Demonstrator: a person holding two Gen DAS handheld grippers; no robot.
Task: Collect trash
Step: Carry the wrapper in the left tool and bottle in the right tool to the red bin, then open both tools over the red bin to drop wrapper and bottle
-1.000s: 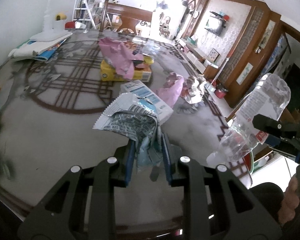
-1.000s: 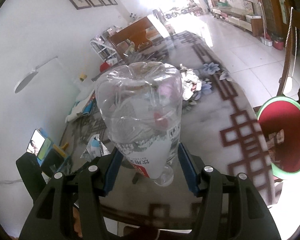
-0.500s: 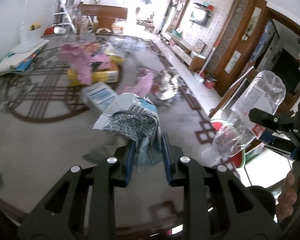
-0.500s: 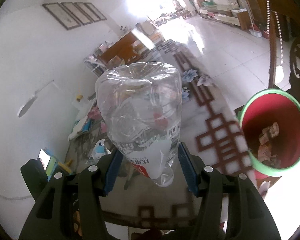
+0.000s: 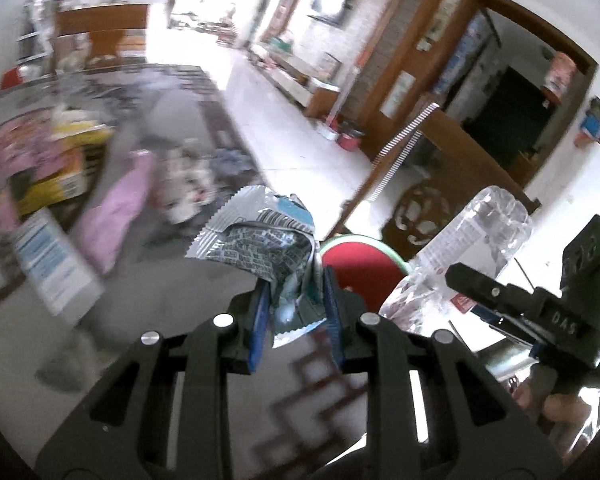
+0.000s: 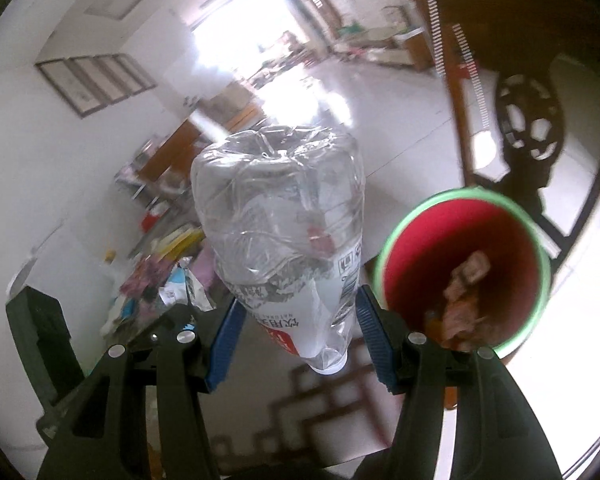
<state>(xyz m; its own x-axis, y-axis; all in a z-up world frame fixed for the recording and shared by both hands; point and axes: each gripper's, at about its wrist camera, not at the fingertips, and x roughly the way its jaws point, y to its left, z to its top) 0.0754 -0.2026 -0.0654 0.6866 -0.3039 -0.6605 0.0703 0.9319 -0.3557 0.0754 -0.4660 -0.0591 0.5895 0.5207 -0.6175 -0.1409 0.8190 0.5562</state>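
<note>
1. Worktop: grey, dark fret-pattern border; blurred litter at left, including yellow box, white-and-blue packet, pink bag.
2. Left tongs: clamped tight on crumpled foil wrapper; silver, teal and dark print; held clear above the worktop edge, lower tail hanging between the blue pads.
3. Bin: red inside, green rim; standing on the floor beside the worktop, in front of a dark carved chair; scraps of rubbish at the bottom; seen just behind the wrapper from the left wrist.
4. Right tongs: closed on clear plastic bottle; gripped at the labelled waist, cap end down, crushed base up; held just left of the bin's rim.
5. Person's hand: partly visible under the right tongs at far right.
</note>
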